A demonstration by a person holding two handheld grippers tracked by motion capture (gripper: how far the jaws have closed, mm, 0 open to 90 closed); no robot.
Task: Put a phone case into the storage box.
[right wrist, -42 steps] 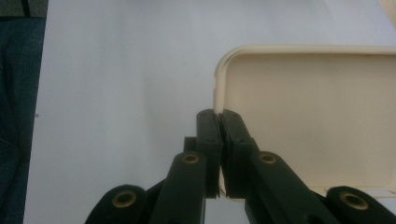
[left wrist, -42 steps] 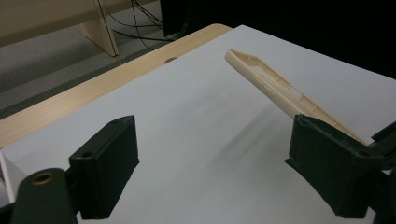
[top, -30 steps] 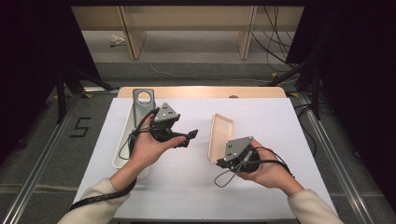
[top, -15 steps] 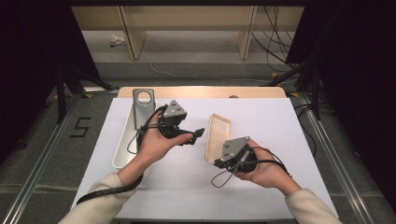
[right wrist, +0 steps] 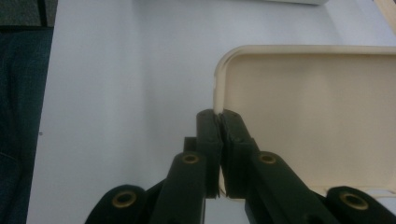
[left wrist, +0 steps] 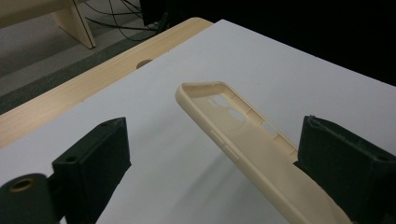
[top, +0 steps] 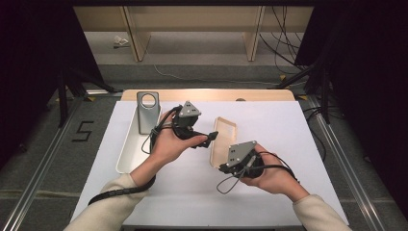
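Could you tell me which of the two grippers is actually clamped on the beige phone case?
The right gripper: its jaws pinch the phone case rim, while the left gripper stands open around it.

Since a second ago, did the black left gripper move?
Yes. The left gripper slid toward the table's far edge, passing up alongside the white tray.

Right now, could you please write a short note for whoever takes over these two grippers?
Right gripper: shut on the side wall of the beige phone case, holding it tilted above the white table cover.
Left gripper: jaws have just been opening, now wide on either side of the case, pads not pressing.
A grey phone leans in the white tray.
Done: case lifted. Left, probably: fitting the case on the phone.
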